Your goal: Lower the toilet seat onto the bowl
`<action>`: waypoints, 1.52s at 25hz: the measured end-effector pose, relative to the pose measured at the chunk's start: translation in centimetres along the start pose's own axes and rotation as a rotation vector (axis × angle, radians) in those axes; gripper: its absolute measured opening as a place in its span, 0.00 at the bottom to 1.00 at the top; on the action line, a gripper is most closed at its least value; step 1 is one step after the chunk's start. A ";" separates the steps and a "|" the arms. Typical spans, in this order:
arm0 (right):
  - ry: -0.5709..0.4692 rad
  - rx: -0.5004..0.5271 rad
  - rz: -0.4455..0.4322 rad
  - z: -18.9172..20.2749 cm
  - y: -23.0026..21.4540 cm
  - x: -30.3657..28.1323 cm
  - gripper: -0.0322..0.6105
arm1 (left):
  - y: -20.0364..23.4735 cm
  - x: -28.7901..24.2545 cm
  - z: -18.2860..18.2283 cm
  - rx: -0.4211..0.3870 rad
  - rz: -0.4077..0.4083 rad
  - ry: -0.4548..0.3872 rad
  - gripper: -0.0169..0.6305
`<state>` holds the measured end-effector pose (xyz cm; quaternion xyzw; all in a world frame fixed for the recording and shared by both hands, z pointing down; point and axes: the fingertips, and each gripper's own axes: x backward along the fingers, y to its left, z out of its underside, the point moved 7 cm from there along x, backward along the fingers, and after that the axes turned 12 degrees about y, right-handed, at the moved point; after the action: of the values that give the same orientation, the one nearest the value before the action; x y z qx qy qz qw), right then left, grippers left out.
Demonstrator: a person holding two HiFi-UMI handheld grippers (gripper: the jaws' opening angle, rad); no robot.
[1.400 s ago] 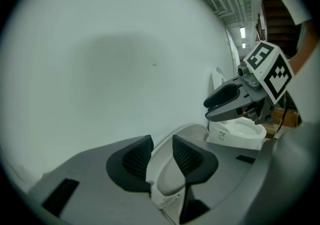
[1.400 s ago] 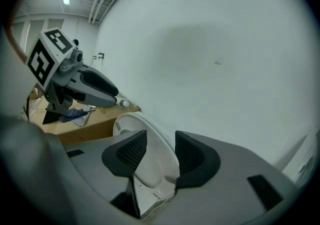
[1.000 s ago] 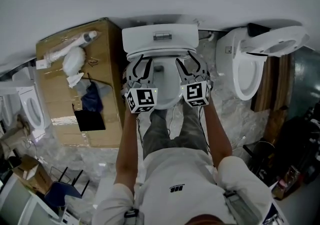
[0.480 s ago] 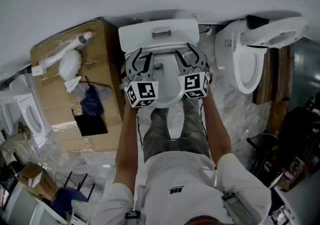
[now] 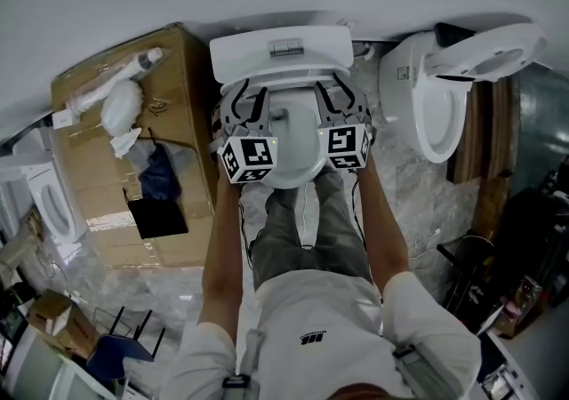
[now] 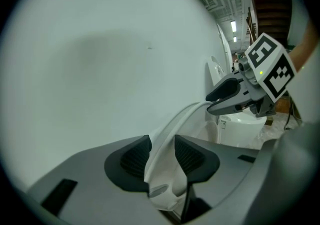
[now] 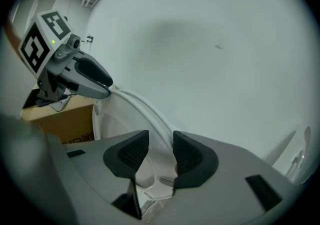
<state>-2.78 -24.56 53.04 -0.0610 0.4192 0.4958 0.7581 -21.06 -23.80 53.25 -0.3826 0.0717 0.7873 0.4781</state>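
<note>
The white toilet (image 5: 293, 156) stands before the person, its tank (image 5: 280, 53) against the wall. Its seat (image 6: 172, 124) is raised, and its thin curved rim (image 7: 145, 111) rises in front of the wall. My left gripper (image 5: 245, 103) is at the seat's left edge, with the rim filling the gap between its pads (image 6: 135, 158). My right gripper (image 5: 343, 98) is at the right edge, and the rim runs between its pads (image 7: 186, 155). In each gripper view, the other gripper's tips (image 6: 207, 105) (image 7: 110, 87) pinch the rim.
A large cardboard box (image 5: 98, 167) with bags and a tube on it stands left of the toilet. A second toilet (image 5: 431, 114) with its lid up stands at the right. The person's legs (image 5: 307, 229) are right in front of the bowl. Clutter lines the floor's edges.
Both grippers have stayed at the two sides of the seat and crept slightly toward the tank. The head view has shifted a little.
</note>
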 end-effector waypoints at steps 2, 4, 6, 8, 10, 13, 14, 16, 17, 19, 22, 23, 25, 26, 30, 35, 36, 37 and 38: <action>-0.005 -0.008 0.000 0.3 0.2 0.4 0.28 | -0.3 0.4 0.3 0.002 0.002 0.000 0.29; -0.008 -0.012 0.000 0.7 0.3 0.9 0.26 | -0.7 0.8 0.5 0.004 0.005 0.001 0.29; -0.013 -0.011 -0.002 1.1 0.4 1.3 0.26 | -1.1 1.1 0.8 0.007 0.004 0.007 0.29; -0.014 -0.009 -0.007 1.4 0.6 1.7 0.26 | -1.5 1.4 1.2 0.014 0.002 0.014 0.28; -0.012 -0.008 -0.011 1.7 0.9 2.3 0.25 | -1.9 1.8 1.5 0.023 0.005 0.019 0.28; -0.014 -0.008 -0.019 2.3 1.2 3.0 0.25 | -2.6 2.5 2.0 0.034 0.009 0.022 0.27; -0.014 -0.007 -0.021 2.5 1.4 3.3 0.25 | -2.9 2.7 2.1 0.037 0.010 0.022 0.27; -0.017 -0.004 -0.026 2.9 1.6 3.7 0.25 | -3.3 3.0 2.4 0.042 0.013 0.022 0.27; -0.018 -0.003 -0.028 3.2 1.7 3.9 0.25 | -3.5 3.1 2.6 0.044 0.014 0.022 0.27; -0.019 -0.003 -0.034 3.6 2.0 4.3 0.25 | -4.0 3.5 2.9 0.047 0.015 0.022 0.27; -0.025 -0.002 -0.041 4.3 2.4 4.8 0.25 | -4.7 3.9 3.2 0.047 0.015 0.022 0.27; -0.025 -0.003 -0.042 4.5 2.5 5.1 0.25 | -4.9 4.1 3.3 0.046 0.015 0.022 0.27; -0.025 -0.004 -0.046 4.9 2.8 5.6 0.24 | -5.4 4.6 3.7 0.048 0.013 0.026 0.27; -0.024 -0.004 -0.049 5.1 2.9 5.8 0.24 | -5.6 4.8 3.9 0.049 0.011 0.029 0.27; -0.025 -0.005 -0.058 6.0 3.5 6.7 0.24 | -6.5 5.6 4.6 0.057 0.008 0.034 0.27; -0.026 -0.011 -0.078 7.6 4.5 8.1 0.24 | -8.2 6.9 5.8 0.071 0.006 0.043 0.27; -0.024 -0.011 -0.083 7.9 4.7 8.3 0.24 | -8.5 7.2 6.1 0.072 0.006 0.045 0.27; -0.022 -0.009 -0.086 8.2 5.0 8.5 0.24 | -8.8 7.4 6.4 0.072 0.007 0.048 0.27; -0.019 -0.006 -0.090 8.6 5.2 8.8 0.24 | -9.1 7.6 6.6 0.073 0.007 0.051 0.27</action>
<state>-0.64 -11.45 54.14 -0.0773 0.4071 0.4632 0.7834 -19.15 -10.45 55.08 -0.3846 0.1137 0.7760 0.4868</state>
